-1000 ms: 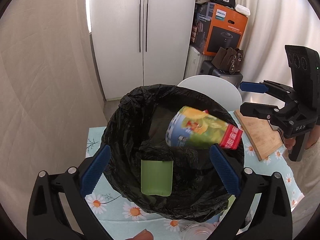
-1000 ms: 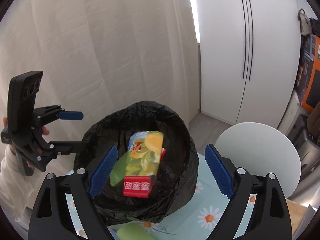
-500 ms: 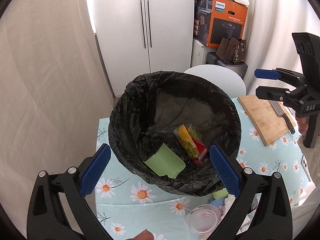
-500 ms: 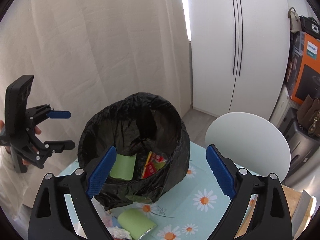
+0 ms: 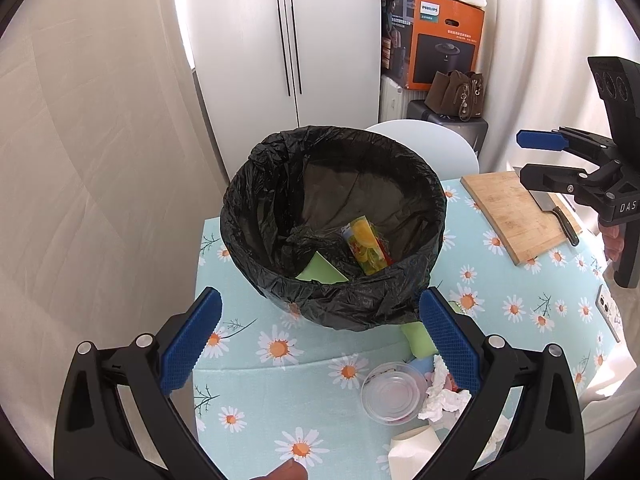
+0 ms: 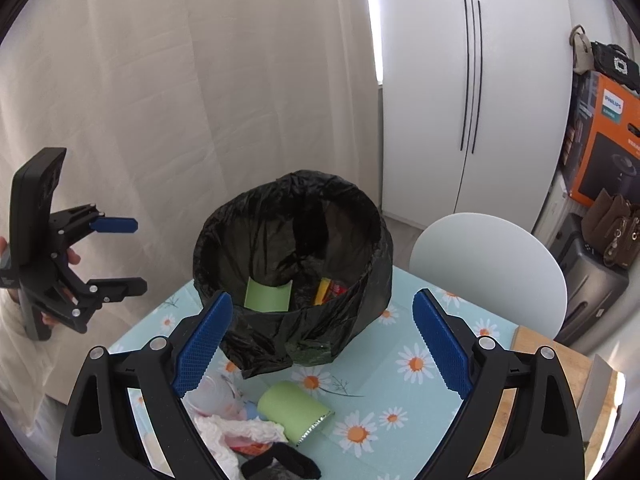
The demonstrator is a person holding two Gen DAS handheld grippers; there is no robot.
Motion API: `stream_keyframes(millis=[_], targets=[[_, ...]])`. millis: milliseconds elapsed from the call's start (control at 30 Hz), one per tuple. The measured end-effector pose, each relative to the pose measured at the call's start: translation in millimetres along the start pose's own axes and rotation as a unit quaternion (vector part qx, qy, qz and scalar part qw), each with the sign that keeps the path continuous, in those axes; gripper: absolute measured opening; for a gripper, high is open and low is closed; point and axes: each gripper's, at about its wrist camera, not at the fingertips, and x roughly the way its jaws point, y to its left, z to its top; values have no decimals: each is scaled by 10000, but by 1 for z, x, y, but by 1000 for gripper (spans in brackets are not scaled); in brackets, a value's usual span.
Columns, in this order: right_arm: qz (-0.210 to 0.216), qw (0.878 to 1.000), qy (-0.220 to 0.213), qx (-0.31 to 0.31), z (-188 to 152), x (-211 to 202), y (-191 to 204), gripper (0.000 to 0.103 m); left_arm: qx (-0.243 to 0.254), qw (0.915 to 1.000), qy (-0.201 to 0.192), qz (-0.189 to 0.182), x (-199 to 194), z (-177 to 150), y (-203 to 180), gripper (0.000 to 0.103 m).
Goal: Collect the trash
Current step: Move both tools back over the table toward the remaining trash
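Inside bin (image 5: 256, 216), snack pkt (image 5: 366, 246) now settled; both tongs gaping, empty.

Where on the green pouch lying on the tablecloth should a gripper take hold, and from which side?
Grip the green pouch across its rounded body, coming from above. It lies on its side, jagged foil end toward the open tablecloth; tissues crowd the other end.

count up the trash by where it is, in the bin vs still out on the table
In the bin: 2, a green wrapper and a yellow snack bag.
On the table: 3 clear ones, a green pouch, a clear cup and crumpled tissue; more is hidden under the claws.
Total: at least 5
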Motion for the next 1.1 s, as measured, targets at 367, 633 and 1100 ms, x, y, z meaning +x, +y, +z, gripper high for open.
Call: stream_keyframes(millis=[367,633,1100], targets=[[-164,9998,89,-3,-29,-26,19,87,-22,9999,130,-22,-19,-39,-15,97],[-197,9997,156,57,-52,-39,26,87,-121,9996,248,-49,-29,-64,-23,97],[-256,9987,429,-30,-90,-42,33,87,-210,9978,628,-46,-27,-108,-47,97]])
